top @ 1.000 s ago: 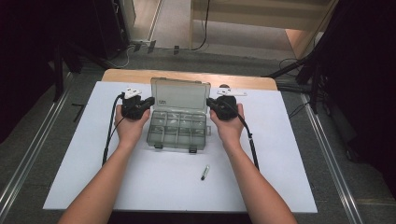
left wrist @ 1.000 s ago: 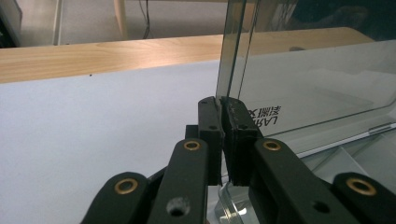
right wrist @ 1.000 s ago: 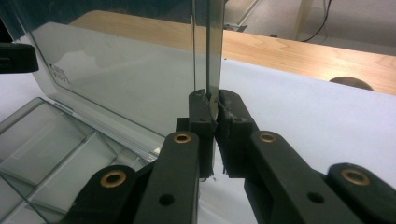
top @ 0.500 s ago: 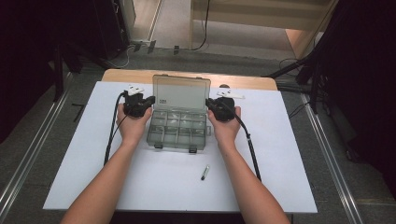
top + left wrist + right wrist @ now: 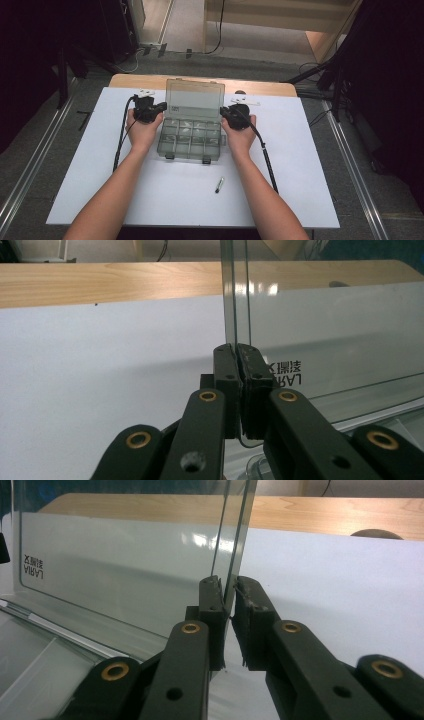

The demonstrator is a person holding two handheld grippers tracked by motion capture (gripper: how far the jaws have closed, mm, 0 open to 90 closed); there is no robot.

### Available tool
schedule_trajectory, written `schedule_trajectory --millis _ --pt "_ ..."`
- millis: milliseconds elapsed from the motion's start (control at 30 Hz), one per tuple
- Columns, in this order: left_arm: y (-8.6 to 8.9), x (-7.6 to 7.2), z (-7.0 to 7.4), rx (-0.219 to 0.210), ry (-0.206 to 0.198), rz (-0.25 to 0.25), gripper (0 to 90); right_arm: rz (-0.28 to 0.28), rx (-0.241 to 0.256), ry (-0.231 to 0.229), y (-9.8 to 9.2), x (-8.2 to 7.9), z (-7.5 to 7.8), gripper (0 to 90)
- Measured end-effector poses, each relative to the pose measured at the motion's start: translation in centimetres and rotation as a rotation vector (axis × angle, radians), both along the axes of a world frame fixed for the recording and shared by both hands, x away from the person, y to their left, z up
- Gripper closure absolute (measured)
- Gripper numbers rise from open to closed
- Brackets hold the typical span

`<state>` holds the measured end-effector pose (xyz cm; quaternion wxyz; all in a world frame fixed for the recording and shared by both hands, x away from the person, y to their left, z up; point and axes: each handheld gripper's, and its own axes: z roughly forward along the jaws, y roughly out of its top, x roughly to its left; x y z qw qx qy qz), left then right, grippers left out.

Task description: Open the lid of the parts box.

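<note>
A clear plastic compartment box (image 5: 190, 156) sits mid-table on the white sheet, its lid (image 5: 194, 97) raised nearly upright at the back. My left gripper (image 5: 150, 109) is at the lid's left edge, my right gripper (image 5: 235, 115) at its right edge. In the left gripper view, the left gripper (image 5: 239, 347) is shut tight on the thin edge of the lid (image 5: 325, 340), which carries mirrored lettering. In the right gripper view, the right gripper (image 5: 230, 582) is shut on the opposite edge of the lid (image 5: 125, 555), with a narrow slit between the pads lower down.
A small dark, pin-like piece (image 5: 219, 184) lies on the white sheet (image 5: 300, 165) in front of the box, beside the right forearm. A strip of wooden tabletop (image 5: 270, 87) runs behind the sheet. Cables trail back from both grippers.
The lid has risen slightly, a little more upright than a second ago. Both grippers shifted a touch inward and forward with it. The box base and the small piece have not moved.
</note>
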<state>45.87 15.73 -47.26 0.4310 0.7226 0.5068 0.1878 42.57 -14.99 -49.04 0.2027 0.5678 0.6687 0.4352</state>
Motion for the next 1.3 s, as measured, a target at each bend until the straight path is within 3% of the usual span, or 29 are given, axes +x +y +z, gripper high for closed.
schedule_trajectory --millis 67,200,600,767,900,967,1033,1133,1300 --pt "0.1 0.2 -0.1 -0.016 0.018 0.003 88.6 0.0 0.018 0.014 -0.1 0.2 -0.1 84.3" --pt "0.1 0.6 -0.4 -0.022 0.045 0.006 88.7 0.007 0.108 0.057 -0.8 0.8 -0.6 84.9" --pt "0.0 0.9 -1.1 -0.007 0.078 0.019 88.7 0.029 0.102 0.08 -1.0 1.4 -1.4 85.7" --pt "0.0 0.7 -1.5 -0.008 0.079 0.034 88.7 0.039 0.075 0.084 -0.8 1.6 -1.5 85.4" --pt "-0.1 0.7 -1.6 0.005 0.085 0.042 88.4 0.05 0.073 0.103 -0.8 1.8 -1.7 80.9" --pt "-0.3 0.4 -1.5 0.031 0.072 0.074 80.8 0.046 0.068 0.104 -0.7 1.6 -1.5 72.6" --pt "-0.2 0.2 -1.3 0.031 0.059 0.072 74.8 0.057 0.083 0.095 -0.8 1.4 -1.0 62.9" --pt "0.2 -0.3 -1.0 0.023 0.039 0.074 63.1 0.055 0.064 0.077 -0.8 1.0 -0.3 48.9" --pt "0.8 -1.5 0.1 -0.028 -0.025 0.057 42.0 0.092 0.009 0.031 -0.8 -0.1 0.7 35.7"
